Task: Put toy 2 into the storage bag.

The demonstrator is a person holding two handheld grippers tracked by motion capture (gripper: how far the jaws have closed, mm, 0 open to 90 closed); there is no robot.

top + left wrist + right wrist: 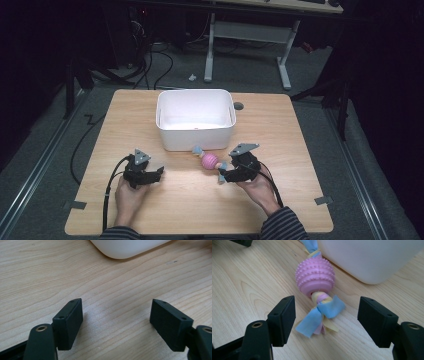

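- High view: a light wooden tabletop [300,125] stands on a grey floor. A white rectangular bin [195,119] sits at its centre, towards the far side, and looks empty apart from a tiny red speck on its floor.
- Just in front of the bin's near wall lies a toy [210,161]: a pink ball with knotted cloth strips coming out at both ends.
- A person's forearms in striped sleeves enter from the bottom edge. The left hand [129,195] holds the left tongs [159,171] low over bare wood, left of the toy and apart from it.
- The right hand [258,187] holds the right tongs [220,172] right at the toy's near end. Black cables trail back from both.
- Left gripper view: the two black jaws stand spread wide with nothing between them but wood grain. A rounded corner of the white bin [127,247] shows at the top.
- Right gripper view: the jaws are spread wide on either side of the toy's near tassel of blue, yellow and pink cloth, not touching it. The knobbly pink ball [315,277] lies just beyond the jaws, close to the bin's wall [372,257].
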